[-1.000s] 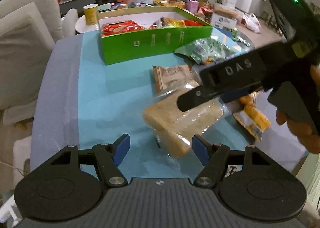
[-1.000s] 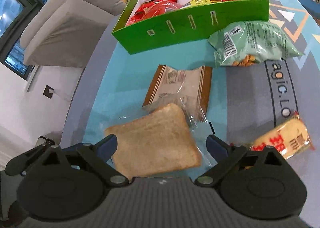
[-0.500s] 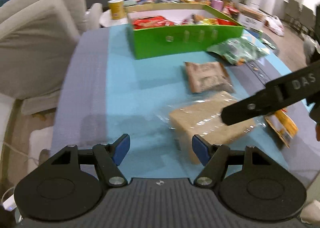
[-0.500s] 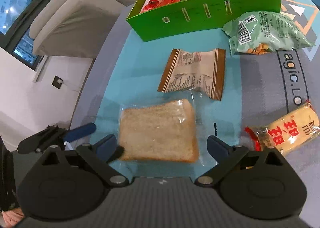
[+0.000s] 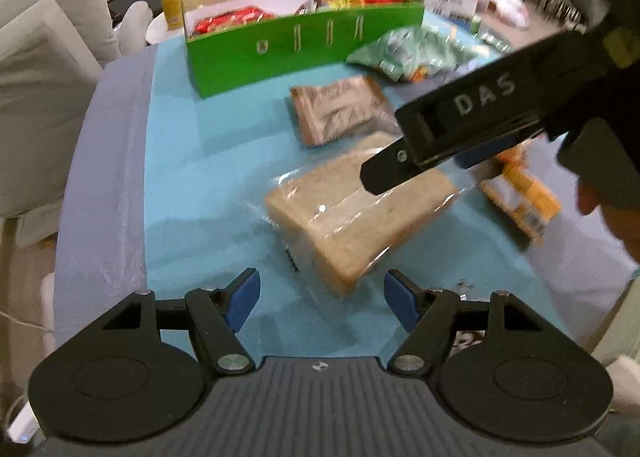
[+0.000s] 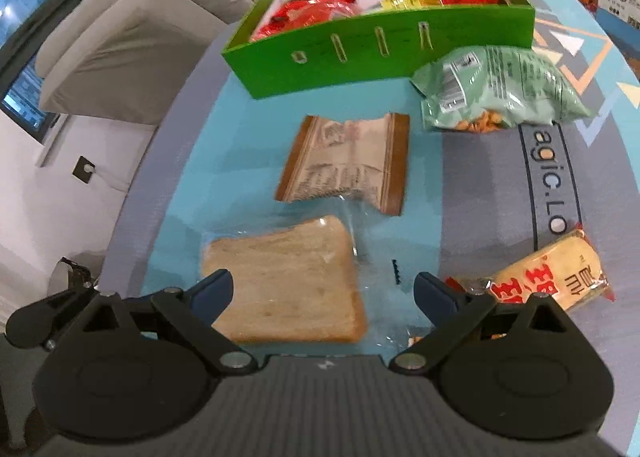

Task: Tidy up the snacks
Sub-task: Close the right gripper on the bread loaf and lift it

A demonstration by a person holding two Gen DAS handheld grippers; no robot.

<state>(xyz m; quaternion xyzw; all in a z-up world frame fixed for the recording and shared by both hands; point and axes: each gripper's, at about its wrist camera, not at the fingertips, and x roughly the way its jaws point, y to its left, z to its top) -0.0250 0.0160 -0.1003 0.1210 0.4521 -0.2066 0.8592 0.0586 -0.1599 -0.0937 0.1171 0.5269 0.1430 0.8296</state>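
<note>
A slice of bread in a clear bag point(image 6: 288, 277) lies on the blue tablecloth point(image 6: 224, 161) and also shows in the left wrist view point(image 5: 352, 217). My right gripper point(image 6: 323, 293) is open, its fingers on either side of the bread. My left gripper point(image 5: 322, 299) is open and empty, just short of the bread. A brown wrapped snack point(image 6: 348, 163) lies behind the bread. A green bag of snacks point(image 6: 500, 89) and a yellow-red packet point(image 6: 552, 271) lie to the right. The green box point(image 6: 380, 45) at the back holds red and yellow packets.
The right gripper's body point(image 5: 500, 109) crosses the left wrist view above the bread. A grey sofa point(image 6: 132, 33) stands left of the table. A yellow cup point(image 5: 174, 11) and plants stand behind the box. The table's left edge point(image 5: 100, 177) is grey.
The bread has come back down onto the cloth. The right gripper has moved forward so its fingers flank the bread. The left gripper has swung back toward the bread.
</note>
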